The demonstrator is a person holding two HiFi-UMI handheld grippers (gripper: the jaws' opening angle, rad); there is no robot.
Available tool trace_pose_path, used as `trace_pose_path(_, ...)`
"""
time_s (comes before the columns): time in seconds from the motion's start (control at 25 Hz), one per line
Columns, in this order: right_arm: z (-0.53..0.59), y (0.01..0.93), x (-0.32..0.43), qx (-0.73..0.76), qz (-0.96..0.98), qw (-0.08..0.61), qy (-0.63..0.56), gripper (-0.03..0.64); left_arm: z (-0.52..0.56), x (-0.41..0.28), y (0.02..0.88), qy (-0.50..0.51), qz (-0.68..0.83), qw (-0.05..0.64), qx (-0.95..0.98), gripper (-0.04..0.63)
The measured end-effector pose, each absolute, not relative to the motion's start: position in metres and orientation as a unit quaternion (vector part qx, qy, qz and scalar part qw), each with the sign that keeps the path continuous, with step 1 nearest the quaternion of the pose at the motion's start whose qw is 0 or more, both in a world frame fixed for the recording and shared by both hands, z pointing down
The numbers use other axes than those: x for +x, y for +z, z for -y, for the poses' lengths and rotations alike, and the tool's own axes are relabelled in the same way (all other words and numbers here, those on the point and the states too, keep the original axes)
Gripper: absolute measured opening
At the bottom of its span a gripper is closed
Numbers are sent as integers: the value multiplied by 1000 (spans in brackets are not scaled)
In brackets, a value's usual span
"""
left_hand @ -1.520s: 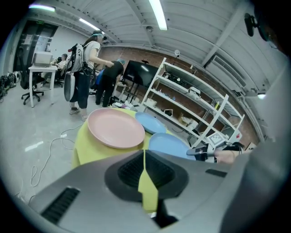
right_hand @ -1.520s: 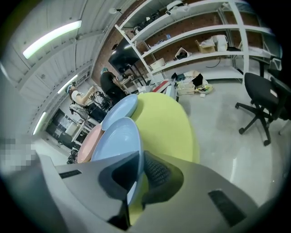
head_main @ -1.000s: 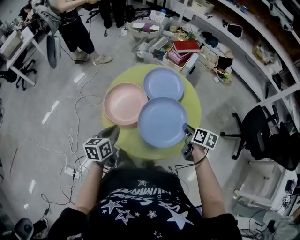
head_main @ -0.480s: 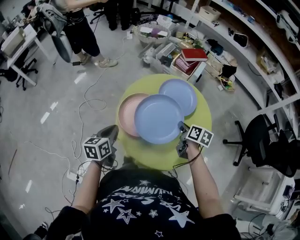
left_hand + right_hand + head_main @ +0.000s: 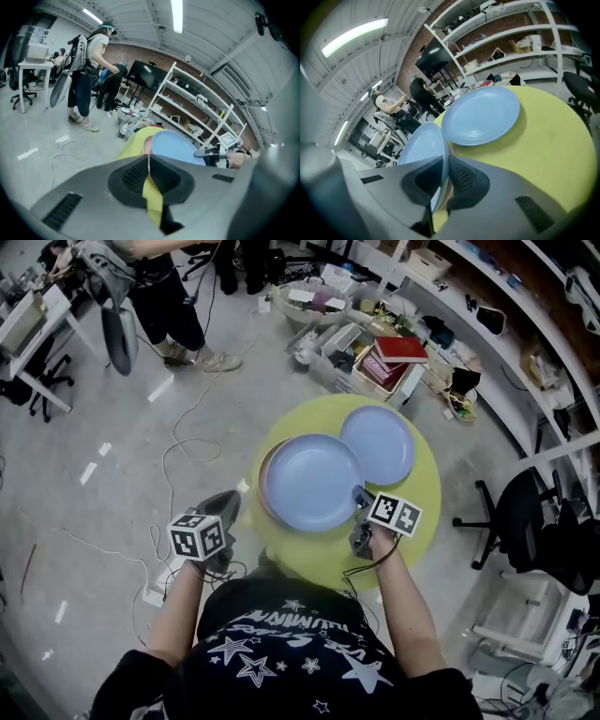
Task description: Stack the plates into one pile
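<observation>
A round yellow-green table [image 5: 412, 512] carries the plates. My right gripper [image 5: 359, 501] is shut on the near rim of a blue plate [image 5: 311, 481], which lies over a pink plate [image 5: 262, 482]; only the pink plate's left edge shows. In the right gripper view the rim of the held blue plate [image 5: 419, 145] runs between the pads. A second blue plate [image 5: 378, 444] lies flat at the table's back right, partly under the held one. My left gripper [image 5: 225, 507] hangs off the table's left edge, shut and empty.
A person [image 5: 159, 287] stands at the back left. Cables [image 5: 178, 446] trail across the floor left of the table. Boxes of books [image 5: 389, 357] sit behind the table. A black office chair [image 5: 534, 521] and shelving stand at the right.
The held blue plate has travelled left from the table's front until it covers the pink plate. My right gripper went with it. The left gripper has kept its place.
</observation>
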State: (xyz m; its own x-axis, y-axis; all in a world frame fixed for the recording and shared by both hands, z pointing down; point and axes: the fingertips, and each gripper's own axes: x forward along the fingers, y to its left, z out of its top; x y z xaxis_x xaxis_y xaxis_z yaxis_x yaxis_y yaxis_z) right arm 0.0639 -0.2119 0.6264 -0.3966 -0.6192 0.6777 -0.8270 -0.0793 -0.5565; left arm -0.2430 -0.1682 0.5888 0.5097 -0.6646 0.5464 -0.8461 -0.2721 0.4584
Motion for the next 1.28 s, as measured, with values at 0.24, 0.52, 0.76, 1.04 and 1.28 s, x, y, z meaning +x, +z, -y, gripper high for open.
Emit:
trace_pose_path(0.24,213,639,50,540,662,111,507,32,180,-250,597,133,466,370,793,23)
trace_pose_path(0.52,216,645,48,544,657,128,506,32,184,-247,600,130,454,375,798,23)
trace_pose_path(0.76,216,650,49,560,653,150,487,31,180,-246,601,135,452,377,797,23)
trace_pose_path(1.04,221,650,44,555,683,205,429,32,176,-240,598,134,453,374,798,23)
trace_pose_path(1.28,219,648,38,544,708,252,374,92,173,-233,594,134,455,370,799,23)
